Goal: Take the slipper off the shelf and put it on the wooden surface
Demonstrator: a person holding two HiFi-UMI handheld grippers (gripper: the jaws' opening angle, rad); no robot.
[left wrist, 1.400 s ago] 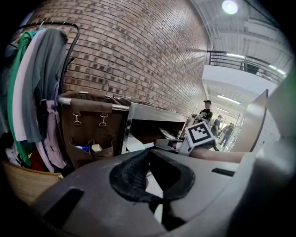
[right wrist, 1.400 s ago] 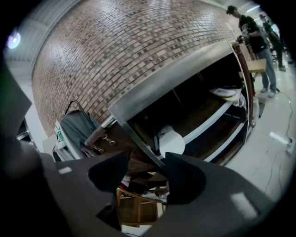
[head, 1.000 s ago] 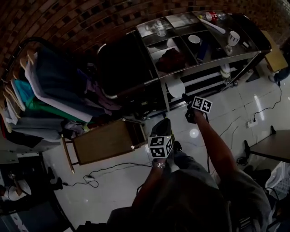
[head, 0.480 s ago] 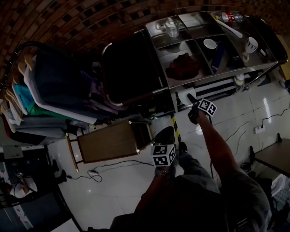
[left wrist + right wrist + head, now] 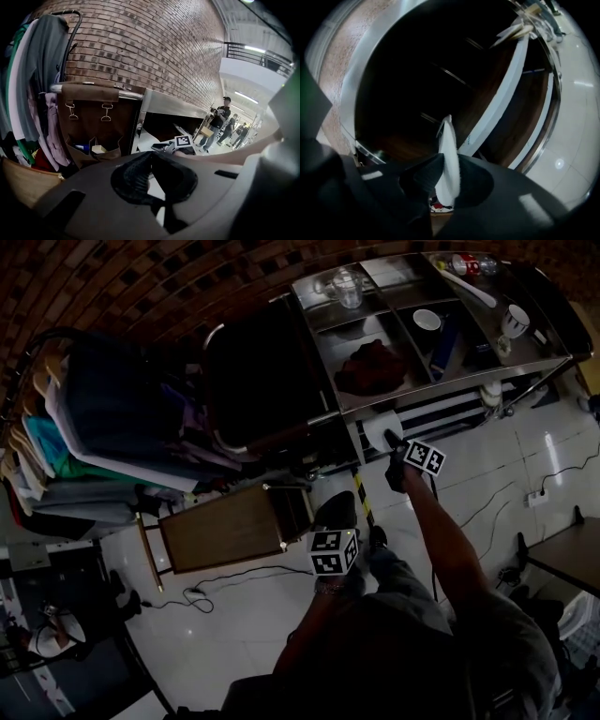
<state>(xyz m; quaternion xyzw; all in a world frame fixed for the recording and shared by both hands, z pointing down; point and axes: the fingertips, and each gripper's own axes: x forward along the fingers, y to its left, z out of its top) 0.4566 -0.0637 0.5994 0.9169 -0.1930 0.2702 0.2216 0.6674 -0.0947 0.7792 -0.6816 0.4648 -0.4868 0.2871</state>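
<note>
— Well, what could go wrong from here?

— The hold, I'd say. The right gripper [image 5: 392, 444] is reaching into the low bay of the metal shelf [image 5: 441, 381], and its jaws are closing on the slipper [image 5: 448, 154]. The pads [image 5: 423, 174] look to be against it on both sides already, but only on a narrow edge. If that edge folds, the slipper could slide out as it's drawn back.

— Anything it might catch on?

— The shelf's front rail sits just beside the way out, and a snag there could pull it free. The wooden surface [image 5: 220, 529] is also well apart, off to the person's left, so a weak pinch would have a long carry to survive.

— And the other one?

— The left gripper [image 5: 336, 504] hangs over the floor near the wooden surface's corner, its fingertips pressed together on nothing.

— How does the slipper look?

— White and thin, seen edge-on, standing upright between the pads inside the dark bay. Soft, I'd guess. Something red and white shows below it, but I cannot tell what.
</note>
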